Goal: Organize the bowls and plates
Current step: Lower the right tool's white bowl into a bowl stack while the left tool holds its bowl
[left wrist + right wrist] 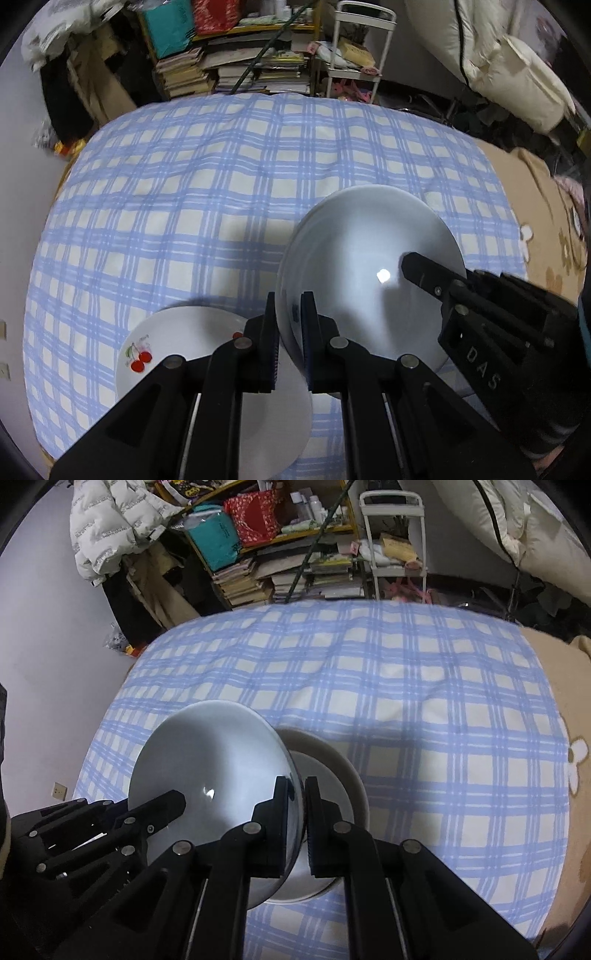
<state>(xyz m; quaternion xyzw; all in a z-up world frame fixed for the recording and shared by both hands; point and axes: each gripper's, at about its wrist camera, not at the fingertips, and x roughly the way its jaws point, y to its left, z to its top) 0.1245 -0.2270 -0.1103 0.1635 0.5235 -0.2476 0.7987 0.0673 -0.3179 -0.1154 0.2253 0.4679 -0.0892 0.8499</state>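
Observation:
A plain white bowl [369, 258] [214, 760] hangs tilted over the bed, held by both grippers on opposite sides of its rim. My left gripper [290, 306] is shut on the rim's left side. My right gripper [297, 786] is shut on the right side. The right gripper's upper finger [424, 273] reaches into the bowl in the left wrist view, and the left gripper's finger [162, 808] does so in the right wrist view. A white plate with red cherries [177, 343] lies on the bed, below and left of the bowl. A second bowl with a cream rim [354, 782] sits on the bed, partly under the held one.
The bed carries a blue checked cover [221, 166] [443, 701] and a beige blanket [572, 701] at its right end. Behind it stand stacked books [240, 70], a white metal cart [354, 48] and hanging padded coats [110, 524]. A wall runs along the left.

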